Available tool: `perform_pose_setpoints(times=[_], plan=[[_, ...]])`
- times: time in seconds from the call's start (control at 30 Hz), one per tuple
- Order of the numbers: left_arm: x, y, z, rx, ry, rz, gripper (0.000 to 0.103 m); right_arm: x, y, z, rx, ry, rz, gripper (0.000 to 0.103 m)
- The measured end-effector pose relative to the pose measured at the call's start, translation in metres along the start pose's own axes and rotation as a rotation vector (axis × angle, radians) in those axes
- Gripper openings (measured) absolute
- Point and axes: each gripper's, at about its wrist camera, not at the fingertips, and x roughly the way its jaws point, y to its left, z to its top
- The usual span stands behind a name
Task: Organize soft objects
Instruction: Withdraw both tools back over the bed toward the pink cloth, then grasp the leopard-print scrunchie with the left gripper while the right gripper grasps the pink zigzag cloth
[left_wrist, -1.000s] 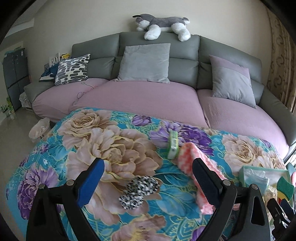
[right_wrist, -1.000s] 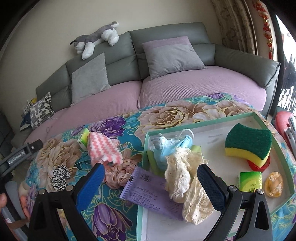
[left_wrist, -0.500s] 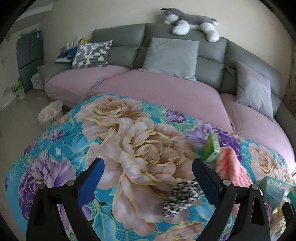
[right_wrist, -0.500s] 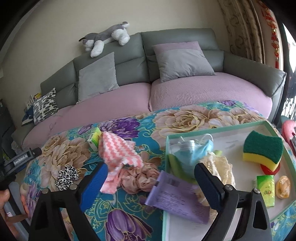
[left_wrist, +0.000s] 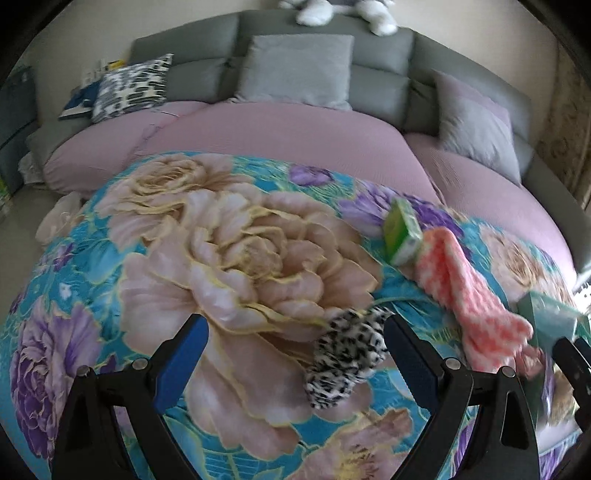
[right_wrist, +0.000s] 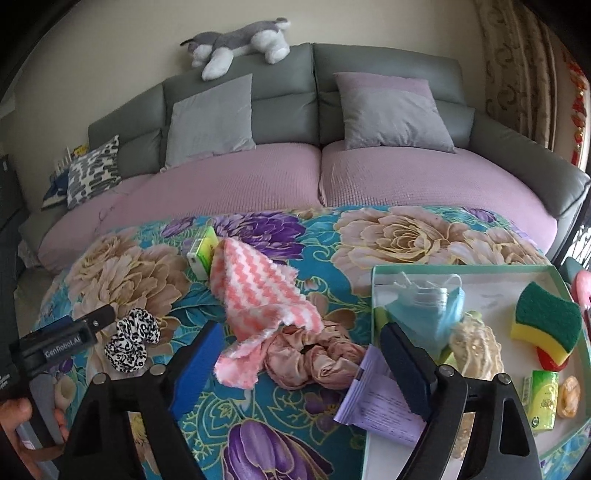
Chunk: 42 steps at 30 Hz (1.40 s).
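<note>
Left gripper (left_wrist: 295, 354) hangs low over the floral tablecloth (left_wrist: 229, 258), its blue-padded jaws spread wide and holding nothing, and right there by the right-hand finger sits the leopard-print scrunchie (left_wrist: 345, 356), a puffy, crumpled ring of black-and-white spotted fabric lying flat on the big printed peony. Beyond it, the pink-and-white zigzag cloth (left_wrist: 469, 295), a nubby, fluffy weave with frayed edges, drapes in a long rumpled strip, its upper end touching a small green tissue pack (left_wrist: 400, 232) with a glossy wrapper. Over to the right gripper (right_wrist: 301, 354), jaws likewise spread apart and empty, poised above a dusty-pink satin scrunchie (right_wrist: 314, 360), shiny and deeply gathered, partly tucked under the lower corner of that zigzag cloth. From this side the left gripper shows as a black bar at the table's left edge, just beside the spotted scrunchie. To the right stands a shallow mint-green tray (right_wrist: 373, 288) with straight low walls, holding a pleated blue face mask (right_wrist: 432, 306), a bunched cream lace piece (right_wrist: 476, 347), a wavy-edged yellow sponge with a green scouring top (right_wrist: 546, 321), and another green tissue pack (right_wrist: 543, 398). A lilac packet (right_wrist: 376, 402), flat and papery, overhangs the tray's near-left rim. Behind, a grey sofa (right_wrist: 280, 103) with a ribbed mauve seat cover carries square cushions and a plush husky (right_wrist: 240, 40) sprawled on its backrest.
</note>
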Motion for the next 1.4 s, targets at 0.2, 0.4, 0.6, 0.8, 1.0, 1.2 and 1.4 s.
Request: perform_pose_setpoints(times=[0.2, 0.4, 0.6, 0.8, 1.0, 1.2, 1.4], plan=[[0.008, -0.011, -0.005, 0.055, 0.045, -0.029, 0.096, 0.006, 0.005, 0.0, -0.024, 0.025, -0.003, 0.086], [0.013, -0.026, -0.009, 0.136, 0.052, -0.018, 0.096, 0.011, 0.009, 0.015, -0.04, 0.03, 0.03, 0.084], [0.021, -0.025, -0.01, 0.149, 0.076, -0.014, 0.091, 0.035, 0.029, 0.026, -0.107, 0.086, 0.085, 0.077], [0.026, -0.024, -0.013, 0.155, 0.107, -0.008, 0.074, 0.068, 0.043, 0.017, -0.18, 0.168, 0.087, 0.07], [0.028, -0.026, -0.015, 0.165, 0.122, -0.012, 0.041, 0.084, 0.047, 0.01, -0.219, 0.209, 0.076, 0.067], [0.027, -0.022, -0.013, 0.146, 0.123, -0.021, 0.037, 0.098, 0.048, 0.002, -0.239, 0.241, 0.048, 0.049], [0.029, -0.021, -0.011, 0.123, 0.105, -0.023, 0.032, 0.096, 0.044, 0.001, -0.236, 0.214, 0.045, 0.03]])
